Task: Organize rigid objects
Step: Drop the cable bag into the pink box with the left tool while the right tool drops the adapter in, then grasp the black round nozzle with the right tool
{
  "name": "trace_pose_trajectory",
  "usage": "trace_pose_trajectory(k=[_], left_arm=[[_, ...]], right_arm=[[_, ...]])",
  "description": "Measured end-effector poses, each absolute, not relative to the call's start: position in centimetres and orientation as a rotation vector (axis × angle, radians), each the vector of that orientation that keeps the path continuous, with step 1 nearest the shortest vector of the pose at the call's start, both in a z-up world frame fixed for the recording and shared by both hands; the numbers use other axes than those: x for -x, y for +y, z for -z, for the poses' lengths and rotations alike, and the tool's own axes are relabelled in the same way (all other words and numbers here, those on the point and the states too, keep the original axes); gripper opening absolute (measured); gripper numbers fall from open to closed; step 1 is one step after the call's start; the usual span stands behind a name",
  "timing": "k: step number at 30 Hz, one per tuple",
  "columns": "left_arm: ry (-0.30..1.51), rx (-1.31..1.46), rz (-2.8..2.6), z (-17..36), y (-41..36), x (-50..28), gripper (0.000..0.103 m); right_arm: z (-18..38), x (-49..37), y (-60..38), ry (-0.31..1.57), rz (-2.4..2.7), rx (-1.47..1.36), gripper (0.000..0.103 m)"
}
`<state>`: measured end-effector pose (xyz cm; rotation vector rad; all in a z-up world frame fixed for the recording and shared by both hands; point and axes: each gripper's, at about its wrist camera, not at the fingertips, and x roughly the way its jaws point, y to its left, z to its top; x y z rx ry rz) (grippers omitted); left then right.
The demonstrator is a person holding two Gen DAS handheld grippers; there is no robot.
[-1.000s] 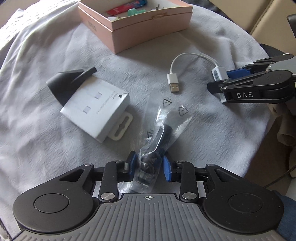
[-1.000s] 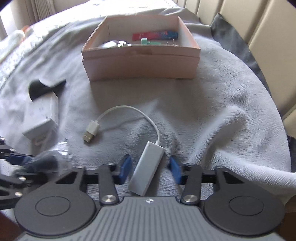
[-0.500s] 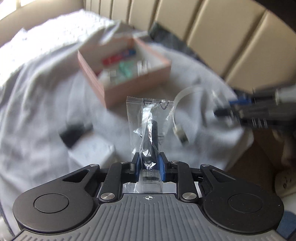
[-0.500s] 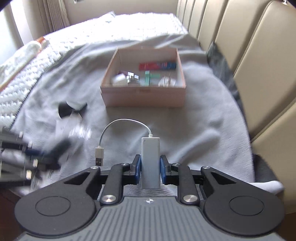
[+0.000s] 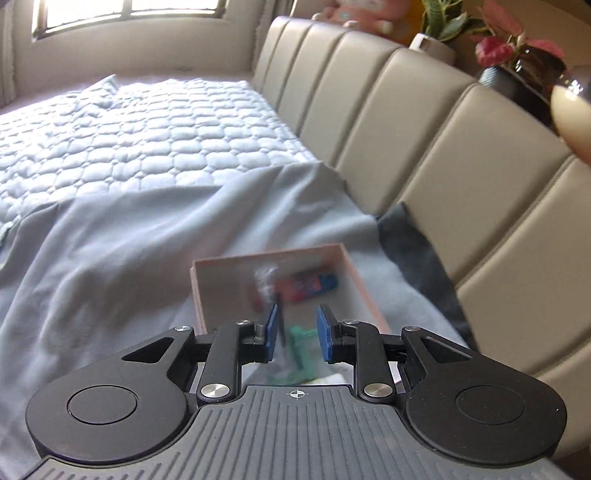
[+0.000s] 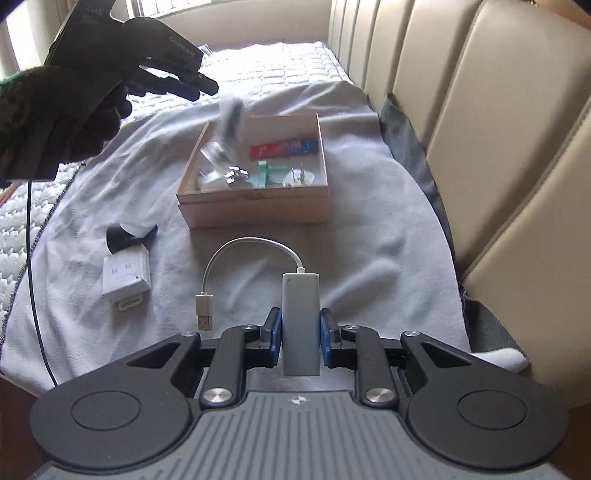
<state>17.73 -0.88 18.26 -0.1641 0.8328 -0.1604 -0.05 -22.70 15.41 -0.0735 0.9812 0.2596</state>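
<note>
Ahead of me a bed with a white quilted cover [image 5: 155, 133] and a pale grey blanket [image 5: 110, 251] spread over it. On my right a beige padded headboard [image 5: 436, 147] in vertical panels; potted plants [image 5: 517, 48] sit on top. Window [image 5: 125, 11] at the far wall, daylight bright on the quilt.

the bag [image 6: 225, 136] over the box [image 6: 255, 212] is a motion smear, its contents unreadable. the left gripper [image 6: 173, 83] is dark against the window, its body cut by the top-left edge. in the left wrist view the box's near part hides behind the fingers [image 5: 271, 328], and the items inside blur.
</note>
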Motion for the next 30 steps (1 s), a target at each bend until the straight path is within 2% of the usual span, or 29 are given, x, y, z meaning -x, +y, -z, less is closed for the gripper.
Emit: trace_pose_trajectory(k=[8,16,17,20,24,30], left_arm=[[1.015,0.278,0.116,-12.8,3.3,-8.1,0.025],[1.131,0.403,-0.041,-9.2,9.2,0.1,0.025],[1.134,0.414,-0.058,-9.1,9.9,0.5,0.025],[1.132,0.436,-0.103,-8.9,11.5,1.1,0.025],[1.129,0.449,-0.122,-8.8,13.0,1.1,0.025],[1.127,0.463,-0.152,-8.7,15.5,1.8,0.025]], right_arm=[[-14.4,-2.1,-22.6,1.030,-0.261,0.023,0.020],[-21.1,-12.5,-19.2,0.769,-0.300,-0.043,0.020],[-21.6,-14.0,-18.7,0.737,-0.306,-0.054,0.023],[-22.1,-17.4,-16.6,0.709,-0.262,-0.033,0.060],[-19.9,-16.8,-14.2,0.754,-0.296,-0.043,0.065],[-12.3,-11.0,-8.3,0.920,-0.395,0.093,0.067]])
